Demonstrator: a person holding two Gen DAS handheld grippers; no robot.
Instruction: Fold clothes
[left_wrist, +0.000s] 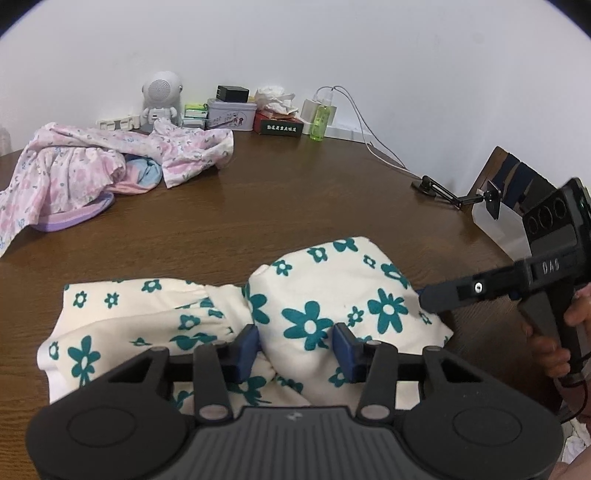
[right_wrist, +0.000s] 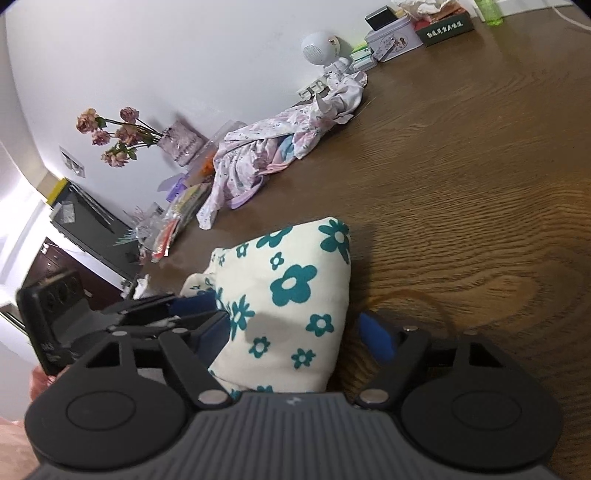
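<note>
Two grippers on my end, both low over the cream garment with teal flowers bunched at the table's near edge. My left gripper straddles a fold, pads apparently not squeezing yet, though it's hard to call. My right gripper is spread wide around the cloth's right end, not pinching.

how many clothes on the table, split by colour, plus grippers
Cream garment with teal flowers: 1
Pink floral clothes pile: 1 heap; separate pieces cannot be counted
Grippers: 2, left gripper and right gripper
Total: 4
</note>
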